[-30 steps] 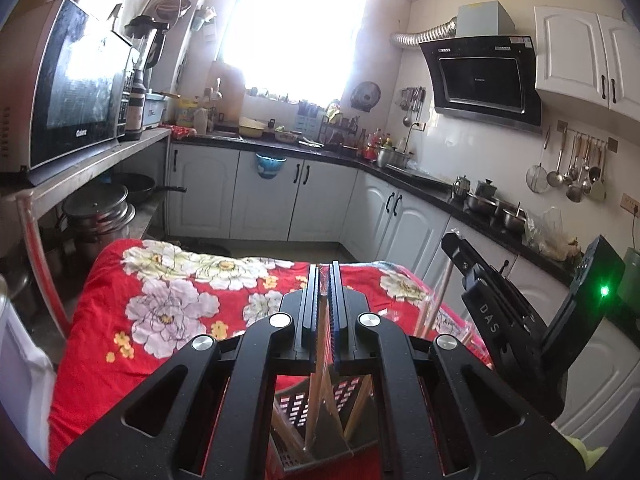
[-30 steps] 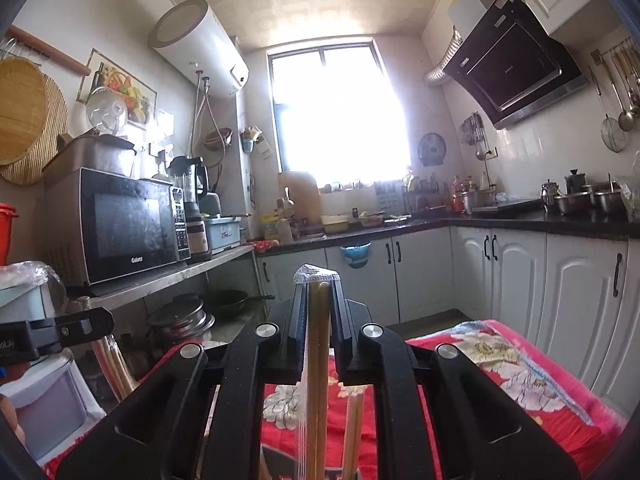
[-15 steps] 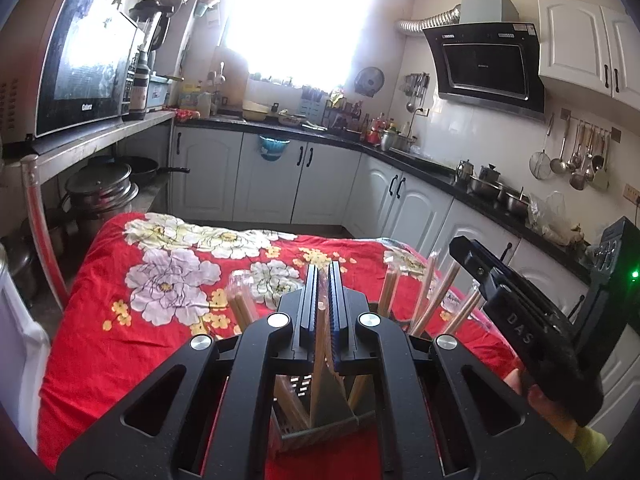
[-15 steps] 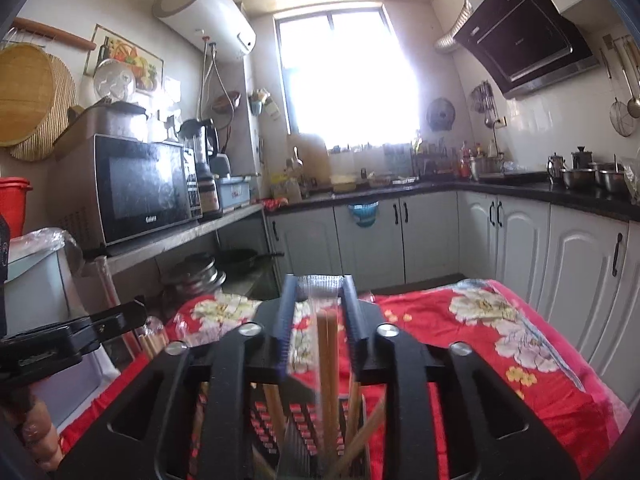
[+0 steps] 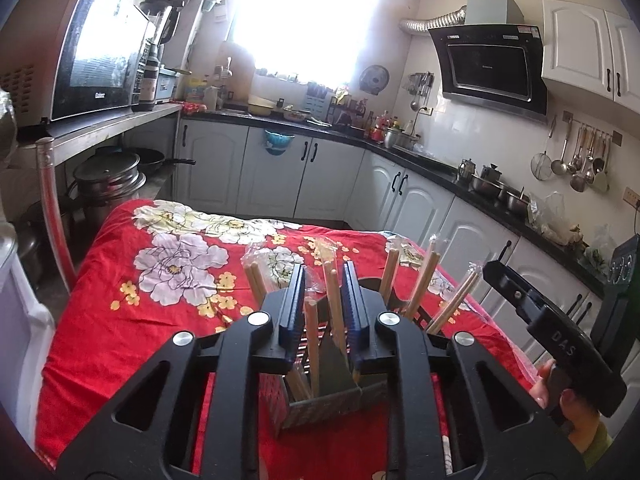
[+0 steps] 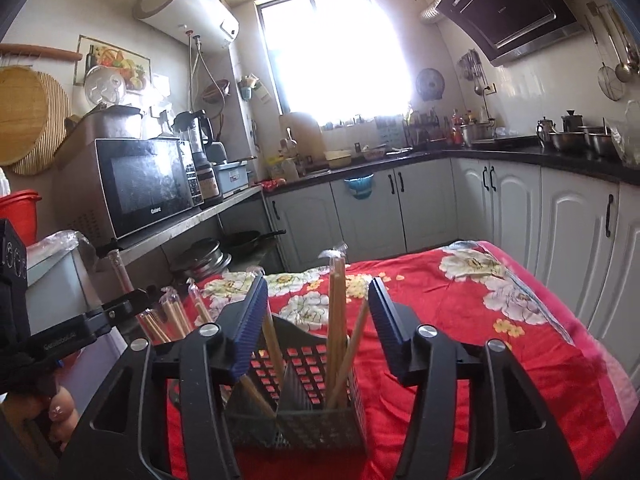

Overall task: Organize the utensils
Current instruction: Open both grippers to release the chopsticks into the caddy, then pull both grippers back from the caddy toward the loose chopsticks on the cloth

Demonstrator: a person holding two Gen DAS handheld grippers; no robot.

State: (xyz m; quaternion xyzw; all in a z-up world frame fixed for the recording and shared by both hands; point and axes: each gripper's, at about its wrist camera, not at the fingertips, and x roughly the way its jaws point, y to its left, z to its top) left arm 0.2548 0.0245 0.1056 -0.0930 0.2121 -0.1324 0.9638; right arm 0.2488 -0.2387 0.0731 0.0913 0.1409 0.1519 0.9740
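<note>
A dark perforated utensil holder [image 5: 320, 404] [image 6: 296, 420] stands on the red floral tablecloth [image 5: 140, 300] with several wrapped wooden chopsticks in it. My left gripper [image 5: 323, 270] hangs just above the holder. Its jaws are opening, and a pair of chopsticks [image 5: 334, 300] stands loose between the blue pads [image 5: 292, 308]. My right gripper [image 6: 317, 282] faces the holder from the other side. Its jaws are opening wide around a wrapped chopstick pair [image 6: 336, 300] that rests in the holder without touching the pads. Each gripper appears in the other's view: the right gripper [image 5: 520, 292], the left gripper [image 6: 116, 312].
A microwave [image 5: 96, 52] sits on a steel shelf at the left, with pots [image 5: 108, 176] stacked below it. White cabinets [image 5: 280, 176] and a dark counter run along the back and right. A person's hand [image 5: 568, 404] holds the right gripper's handle.
Both grippers have come down toward the holder with their chopsticks. Both sets of jaws, shut on chopsticks before, have parted, and the chopsticks now stand in the holder.
</note>
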